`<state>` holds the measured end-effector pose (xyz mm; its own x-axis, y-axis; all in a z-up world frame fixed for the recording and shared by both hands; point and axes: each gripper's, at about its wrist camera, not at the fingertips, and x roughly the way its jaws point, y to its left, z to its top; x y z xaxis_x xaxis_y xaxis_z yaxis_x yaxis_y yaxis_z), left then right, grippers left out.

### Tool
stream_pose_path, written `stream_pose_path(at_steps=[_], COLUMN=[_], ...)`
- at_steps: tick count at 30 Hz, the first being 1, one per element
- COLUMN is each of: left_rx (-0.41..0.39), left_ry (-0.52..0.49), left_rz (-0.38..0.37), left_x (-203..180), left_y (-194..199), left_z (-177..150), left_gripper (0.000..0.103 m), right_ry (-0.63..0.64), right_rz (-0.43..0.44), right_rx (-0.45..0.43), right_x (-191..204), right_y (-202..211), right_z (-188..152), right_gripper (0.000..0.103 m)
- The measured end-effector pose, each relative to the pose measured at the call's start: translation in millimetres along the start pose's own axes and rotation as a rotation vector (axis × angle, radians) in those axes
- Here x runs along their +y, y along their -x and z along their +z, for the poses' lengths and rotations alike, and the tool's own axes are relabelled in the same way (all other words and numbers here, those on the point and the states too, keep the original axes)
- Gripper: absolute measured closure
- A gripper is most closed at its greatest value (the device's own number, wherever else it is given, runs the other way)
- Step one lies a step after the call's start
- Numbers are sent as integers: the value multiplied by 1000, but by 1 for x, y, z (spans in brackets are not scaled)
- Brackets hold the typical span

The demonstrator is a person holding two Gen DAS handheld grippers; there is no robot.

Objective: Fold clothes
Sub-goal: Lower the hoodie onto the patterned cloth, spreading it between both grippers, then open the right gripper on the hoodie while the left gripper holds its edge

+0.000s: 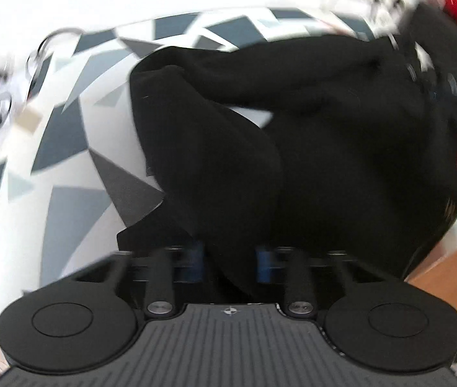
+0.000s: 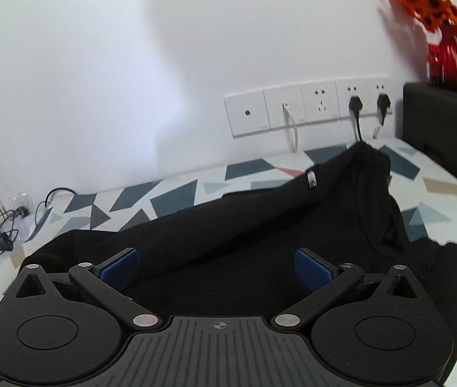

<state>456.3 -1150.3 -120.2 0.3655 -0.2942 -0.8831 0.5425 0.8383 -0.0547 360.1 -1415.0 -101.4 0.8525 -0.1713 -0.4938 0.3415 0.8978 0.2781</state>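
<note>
A black garment (image 1: 325, 148) lies crumpled on a table covered with a white, grey and blue geometric cloth (image 1: 67, 167). My left gripper (image 1: 228, 262) points steeply down at it, its blue pads (image 1: 193, 264) close together with a fold of the black fabric pinched between them. In the right wrist view the same garment (image 2: 228, 245) stretches toward the wall, a small white label (image 2: 311, 180) showing on it. My right gripper (image 2: 216, 269) hovers over its near part, blue pads (image 2: 118, 267) wide apart, nothing between them.
A row of wall sockets (image 2: 309, 109) with plugged cables sits behind the table. A black box (image 2: 444, 129) carrying a red vase of orange flowers (image 2: 444, 54) stands at the right. Loose cables (image 2: 2, 225) lie at the left edge.
</note>
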Motion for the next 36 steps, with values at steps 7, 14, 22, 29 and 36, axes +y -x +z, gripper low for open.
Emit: stream_pose_path(at_steps=[7,14,22,29,36], left_rx=[-276,-489,-471,-430,-339], left_ry=[235,269,304,344,330], left_rz=[91,146,164,156,157], left_x=[64,93,128,179,224], left_y=[87,127,93,82,62], left_z=[22,58,55,46,34], left_gripper=[91,91,91,91,91], right_ry=[-108,-192,-176,-50,-304], right_rz=[21,23,15,91,10], right_rx=[45,81,138,199,221], right_x=[-10,-3,27,73,76], right_y=[-4,-17,-51,-96,-143], right_z=[0,5,-7,-5,5], right_gripper=[1,1,13,24,62])
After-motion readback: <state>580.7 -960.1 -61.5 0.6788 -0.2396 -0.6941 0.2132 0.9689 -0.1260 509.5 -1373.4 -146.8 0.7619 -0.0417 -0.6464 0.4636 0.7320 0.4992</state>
